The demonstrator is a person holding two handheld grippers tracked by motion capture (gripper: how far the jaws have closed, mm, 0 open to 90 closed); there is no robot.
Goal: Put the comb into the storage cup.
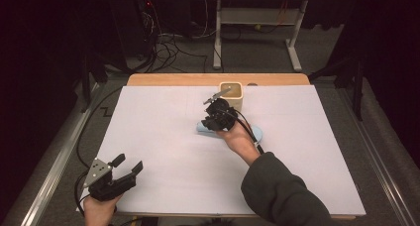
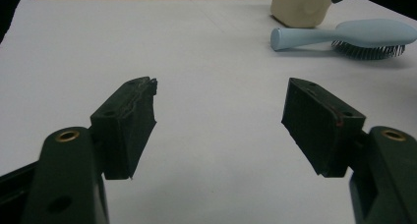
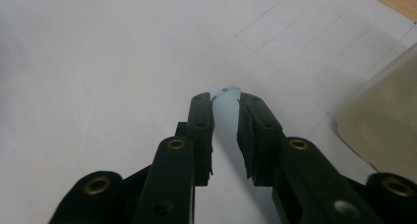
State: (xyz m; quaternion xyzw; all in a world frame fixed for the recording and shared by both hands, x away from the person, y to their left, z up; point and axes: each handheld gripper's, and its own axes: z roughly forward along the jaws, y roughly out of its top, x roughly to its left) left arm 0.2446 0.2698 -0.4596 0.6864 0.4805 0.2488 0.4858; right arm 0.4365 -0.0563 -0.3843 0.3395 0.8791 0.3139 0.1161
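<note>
While the left gripper [image 1: 130, 167] rests apart, the right gripper [image 3: 226, 103] clamps one blue hairbrush [image 2: 344, 36] beside one cup [image 1: 231, 93].

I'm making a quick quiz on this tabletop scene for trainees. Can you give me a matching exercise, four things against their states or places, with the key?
Things:
1. hairbrush
2. cream cup
3. left gripper
4. right gripper

States or places:
A. jaws wide apart, nothing between them
B. pale blue, lying on the white sheet
C. jaws closed on the pale blue handle
D. standing near the far edge of the table

Pairs: 1-B, 2-D, 3-A, 4-C
</note>
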